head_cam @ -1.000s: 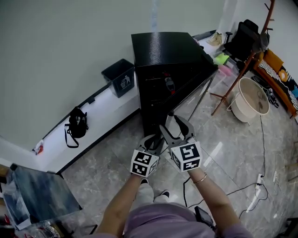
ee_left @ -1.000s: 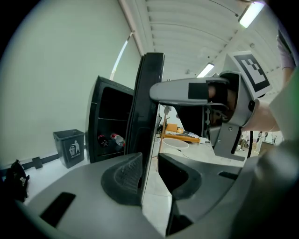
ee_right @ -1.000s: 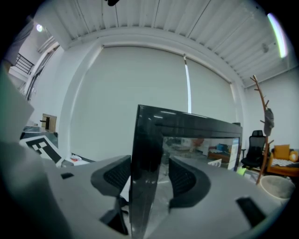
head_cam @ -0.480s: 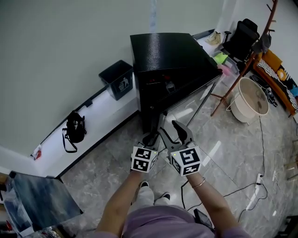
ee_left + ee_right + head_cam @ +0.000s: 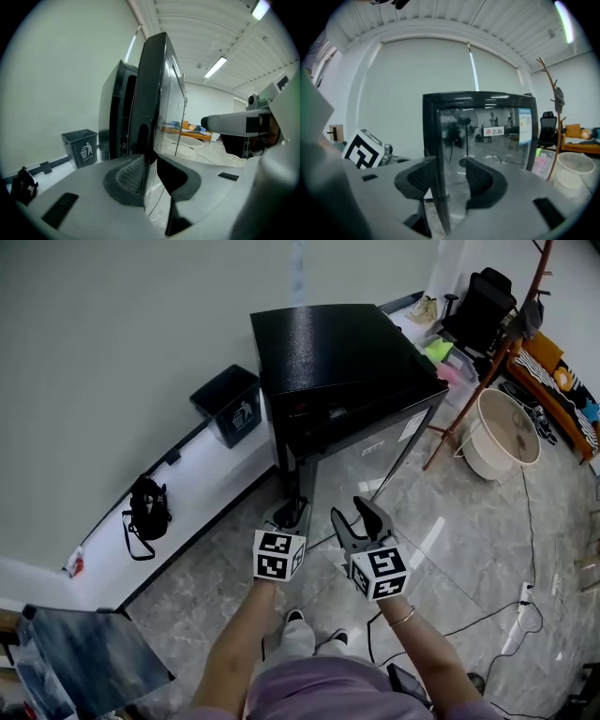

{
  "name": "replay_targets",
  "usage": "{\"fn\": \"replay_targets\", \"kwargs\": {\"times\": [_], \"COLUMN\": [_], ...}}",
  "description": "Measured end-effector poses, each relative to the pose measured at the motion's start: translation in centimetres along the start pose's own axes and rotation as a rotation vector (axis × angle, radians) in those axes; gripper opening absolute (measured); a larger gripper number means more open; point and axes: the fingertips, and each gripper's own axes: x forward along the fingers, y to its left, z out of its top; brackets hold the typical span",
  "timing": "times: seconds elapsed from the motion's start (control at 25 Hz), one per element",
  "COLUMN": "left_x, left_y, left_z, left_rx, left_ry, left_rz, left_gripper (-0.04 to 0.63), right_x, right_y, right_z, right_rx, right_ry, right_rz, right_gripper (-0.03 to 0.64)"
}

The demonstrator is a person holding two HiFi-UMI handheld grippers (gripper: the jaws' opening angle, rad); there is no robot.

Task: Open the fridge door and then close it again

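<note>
The pale, matte wall (image 5: 112,334) and the glossy floor (image 5: 206,559) of grey stone-patterned tiles take up most of the head view. Against the wall stands the fridge (image 5: 328,343), a boxy black cabinet with a finely speckled top. Its glass door (image 5: 370,451), a reflective pane in a dark frame, is ajar by a narrow gap (dark shelves show in the slit). To the right sits a round beige tub (image 5: 506,432) with a smooth rim. On the fridge's other side stands a square dark bin (image 5: 228,404), and further along the wall slumps a soft black bag (image 5: 150,507).

Both bare forearms, the left forearm (image 5: 244,634) and the right forearm (image 5: 422,643), reach forward side by side, and both grippers tip slightly downward at the lower part of the door.

The left gripper (image 5: 289,514) is at the door's free edge. In its own view its jaws have just been closing: the ribbed grey pad lies against the dark edge and the smooth dark pad presses the glass side, so the door is pinched between them.

The right gripper (image 5: 356,514) hangs just beside it in front of the glass. Its jaws have also been closing, yet they stand clearly apart. The door's dark frame strip shows in the gap and neither pad presses on it.
</note>
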Motion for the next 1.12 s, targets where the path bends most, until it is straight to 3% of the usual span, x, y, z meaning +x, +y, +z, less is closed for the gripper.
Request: {"fn": "replay_targets", "kwargs": {"times": [0.8,1.12], "left_x": [3.6,4.8], "left_y": [5.2,6.5], "left_z": [2.1,2.5], "left_rx": [-0.019,0.006], "left_ry": [-0.007,0.004], "left_rz": [0.002,-0.005], "left_gripper": [0.084,0.086], "right_x": [2.5,2.7], "right_y": [-1.4,-1.6], "right_z": [-3.4,-4.1], "right_rx": [0.089,0.098], "right_ry": [0.085,0.102], "right_rz": [-0.043,-0.055], "right_gripper": [0.167,0.160]}}
